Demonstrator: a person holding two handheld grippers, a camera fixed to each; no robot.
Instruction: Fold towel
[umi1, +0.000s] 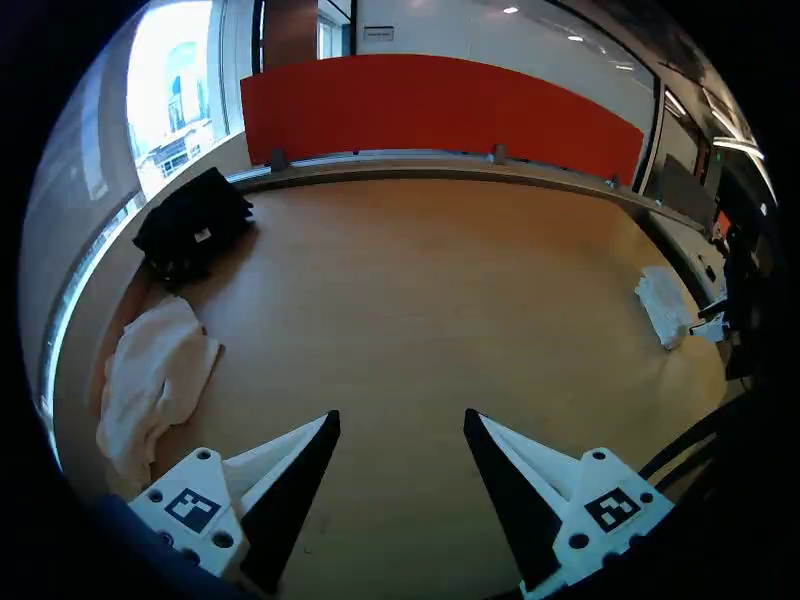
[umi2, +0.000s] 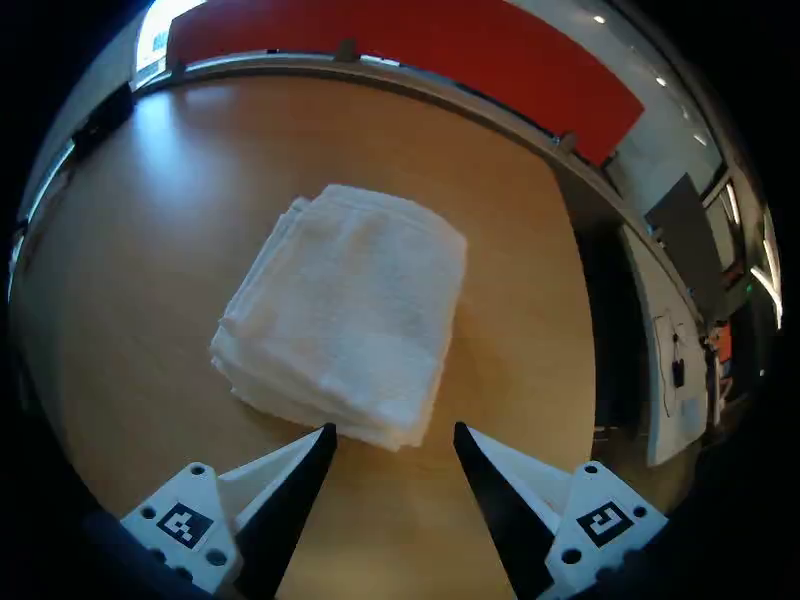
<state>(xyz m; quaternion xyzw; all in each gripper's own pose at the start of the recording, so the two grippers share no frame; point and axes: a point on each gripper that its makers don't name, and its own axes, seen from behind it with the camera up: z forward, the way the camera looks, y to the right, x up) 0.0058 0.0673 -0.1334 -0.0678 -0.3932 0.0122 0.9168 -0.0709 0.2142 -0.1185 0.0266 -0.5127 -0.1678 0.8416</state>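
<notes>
In the right gripper view a white towel (umi2: 345, 315) lies folded into a thick square on the wooden table (umi2: 150, 250). My right gripper (umi2: 394, 430) is open, its fingertips just short of the towel's near edge and touching nothing. In the left gripper view my left gripper (umi1: 401, 418) is open over bare table (umi1: 420, 290). That same folded towel (umi1: 663, 304) shows small at the far right edge of this view. A crumpled white towel (umi1: 152, 375) lies at the left, beside the left finger.
A black bag (umi1: 192, 222) sits at the table's far left corner. A red divider panel (umi1: 440, 110) runs along the back edge. The table's right edge drops off next to desks and a dark chair (umi1: 745, 290). Windows stand to the left.
</notes>
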